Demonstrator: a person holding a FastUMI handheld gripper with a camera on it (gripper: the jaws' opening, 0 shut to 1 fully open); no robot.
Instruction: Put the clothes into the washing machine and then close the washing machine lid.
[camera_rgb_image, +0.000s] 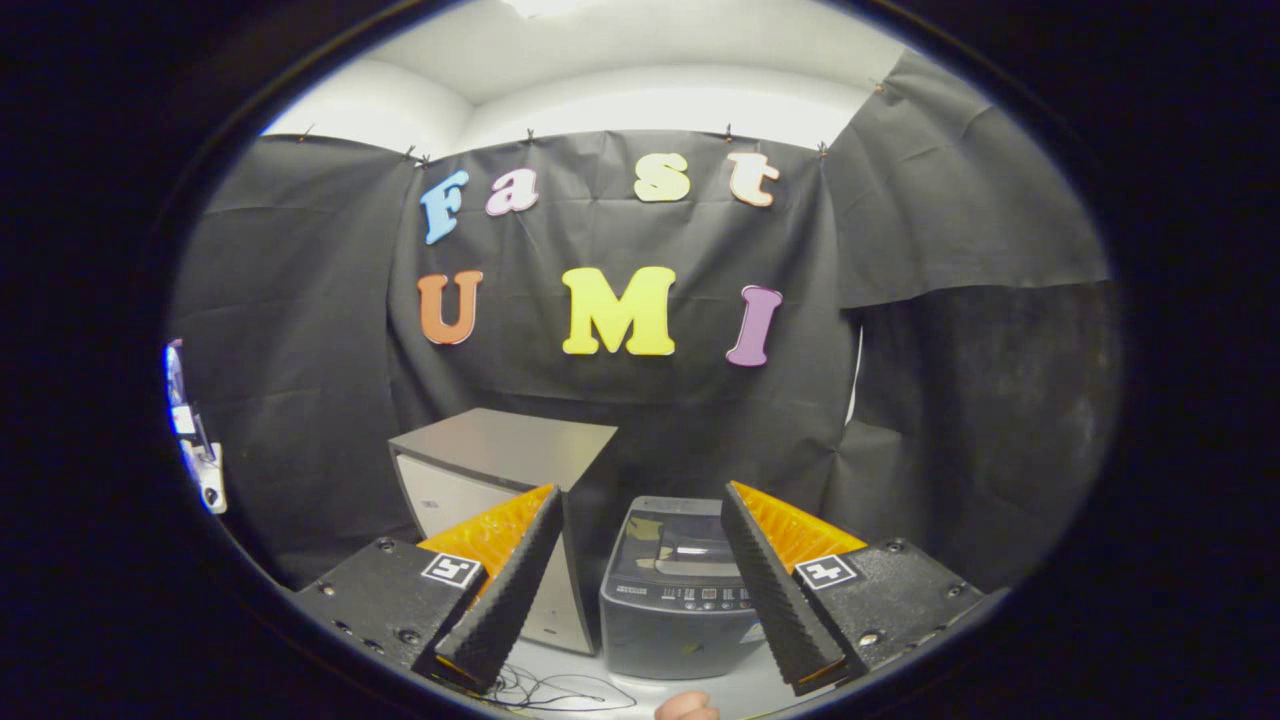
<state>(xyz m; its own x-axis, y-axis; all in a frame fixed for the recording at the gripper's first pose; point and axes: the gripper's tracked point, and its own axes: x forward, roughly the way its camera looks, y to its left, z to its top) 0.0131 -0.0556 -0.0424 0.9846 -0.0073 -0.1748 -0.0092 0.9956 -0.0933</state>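
The gripper (640, 555) was held wide open and empty, with the little washing machine (675, 600) just beyond its fingers, lid down flat, beside a grey box (495, 470), so whether clothes were inside I could not tell.

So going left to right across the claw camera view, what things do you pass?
White device at the booth's left edge → grey box-like cabinet → small washing machine, lid closed, seen between the open claw's fingers.
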